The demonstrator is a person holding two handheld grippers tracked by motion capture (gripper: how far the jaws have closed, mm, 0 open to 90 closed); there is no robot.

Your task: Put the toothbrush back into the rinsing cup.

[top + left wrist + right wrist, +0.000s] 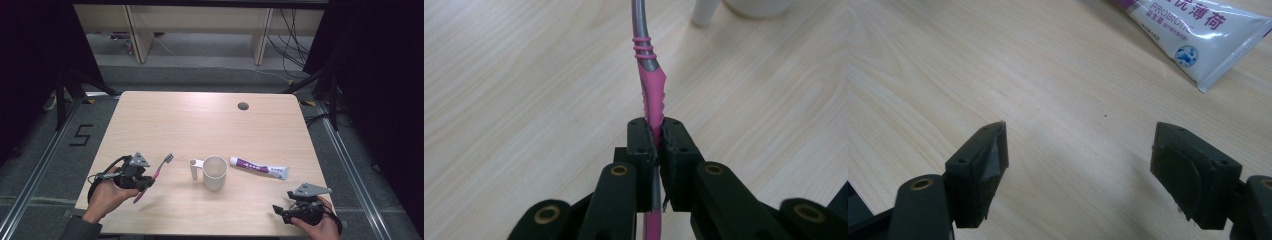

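Note:
A pink and grey toothbrush (157, 172) is clamped by its handle in my left gripper (145, 182), at the table's front left, bristles pointing up and away toward the right. In the left gripper view the two pads press on the pink handle of the toothbrush (650, 90), which runs on past the jaws. A white mug (215, 173) with its handle to the left stands in the middle front. To its right lies a white and purple toothpaste tube (259, 168). My right gripper (278, 210) rests at the front right, jaws wide apart over bare wood, with the tube end (1198, 35) ahead.
The wooden table (200, 125) has a round cable hole (243, 106) at the back right. Dark curtains and stand legs flank both sides. Cables run across the floor beyond the far edge.

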